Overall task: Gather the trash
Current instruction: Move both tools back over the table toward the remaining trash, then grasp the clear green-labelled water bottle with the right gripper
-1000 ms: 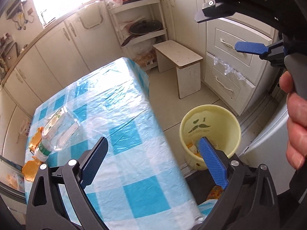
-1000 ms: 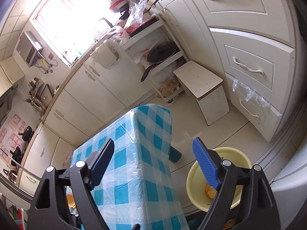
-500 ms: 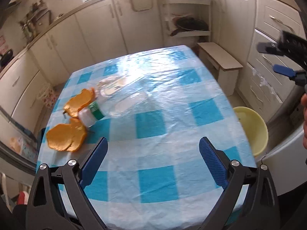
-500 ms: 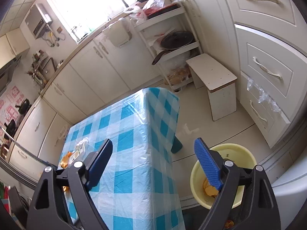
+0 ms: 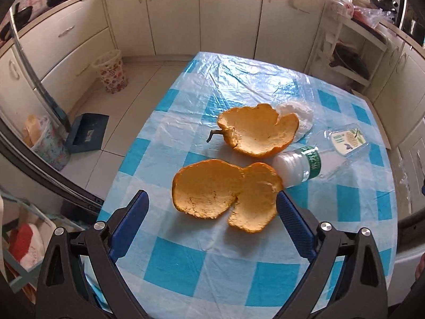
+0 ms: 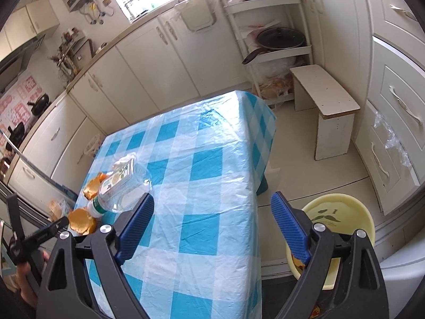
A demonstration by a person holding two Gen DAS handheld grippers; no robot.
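we read the scene from the table (image 6: 212,159), draped in a blue-and-white checked cloth under clear plastic, down to the scraps on it. beside its right edge, on the floor, stands the yellow bin (image 6: 345,207), with orange scraps already lying at its bottom, so part of the collecting appears done. what is left sits together near the table's left edge: a clear plastic bottle (image 5: 332,156) lying on its side with a white cap and green band, a cupped orange peel (image 5: 260,138) with a stem, a flatter double peel (image 5: 225,194) nearest the front edge and touching the bottle cap, and a crumpled white wad (image 5: 297,114) behind the cupped peel. the left gripper (image 5: 212,218) hangs above the flatter peel with its jaws released and wide, the peel framed between them in view but not pressed. the right gripper (image 6: 212,218) hovers over the table's right front part, near the bin, empty, its jaws opening. we judge the task roughly midway: four pieces remain on the cloth.
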